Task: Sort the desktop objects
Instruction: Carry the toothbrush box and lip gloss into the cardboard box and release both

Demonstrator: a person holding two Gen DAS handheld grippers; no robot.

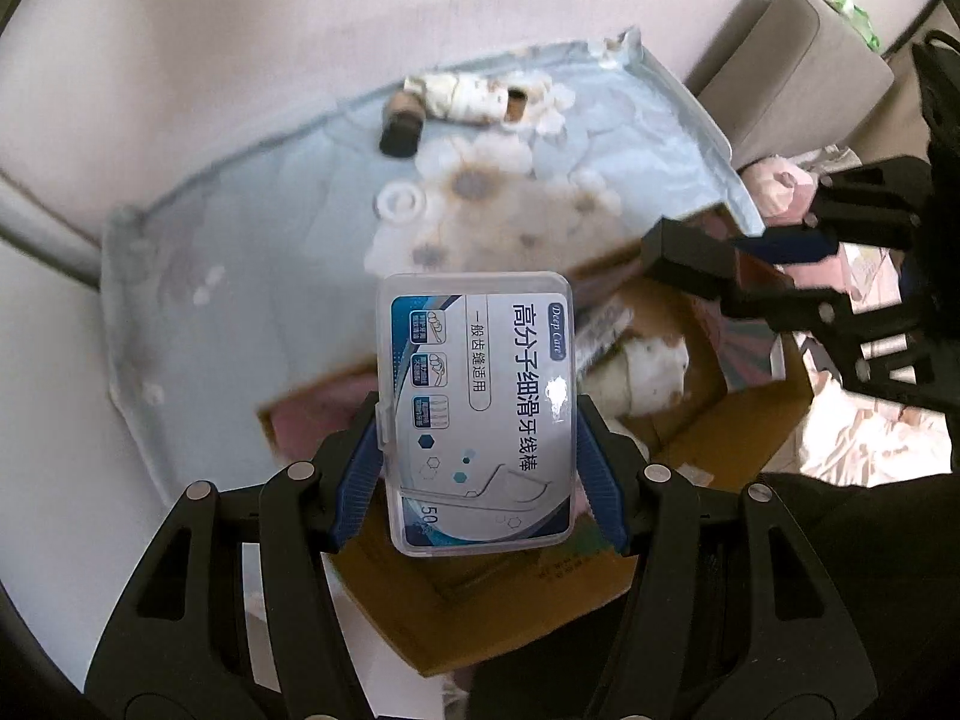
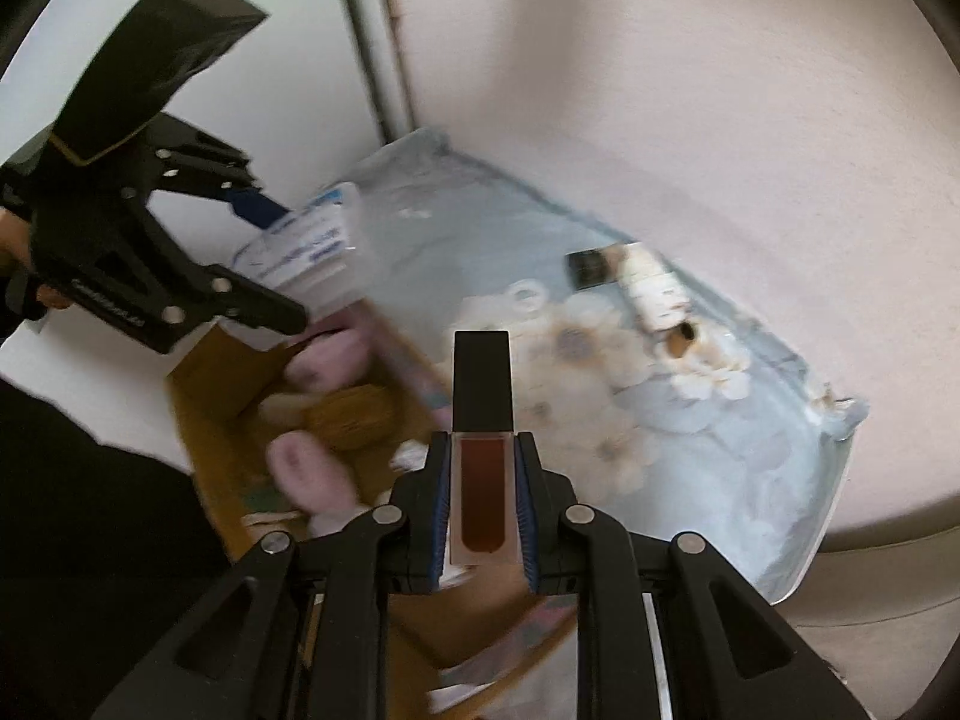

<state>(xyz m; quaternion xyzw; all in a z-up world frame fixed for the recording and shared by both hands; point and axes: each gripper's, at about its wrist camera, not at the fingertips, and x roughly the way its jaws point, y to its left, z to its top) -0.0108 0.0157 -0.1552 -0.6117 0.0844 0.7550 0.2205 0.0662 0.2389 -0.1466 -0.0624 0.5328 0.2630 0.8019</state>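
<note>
My left gripper (image 1: pixel 480 420) is shut on a clear plastic floss-pick box (image 1: pixel 480 360) with a blue and white label, held by its long sides above the cardboard box (image 1: pixel 750 420). My right gripper (image 2: pixel 482 450) is shut on a lip gloss tube (image 2: pixel 482 492) of dark red liquid whose black cap points away from me. In the left wrist view the right gripper (image 1: pixel 780 273) and the lip gloss tube (image 1: pixel 690 261) hang at the right. In the right wrist view the left gripper (image 2: pixel 273 261) holds the floss-pick box (image 2: pixel 312 252) at the upper left.
A pale blue tray (image 1: pixel 240 300) with a flower print lies on the white table and holds a small bottle (image 1: pixel 456 99) with a black cap and a white ring (image 1: pixel 399 204). The cardboard box (image 2: pixel 204 420) contains pink plush pieces (image 2: pixel 312 468) and a brown ball (image 2: pixel 351 414). A grey seat (image 1: pixel 798 72) stands beyond.
</note>
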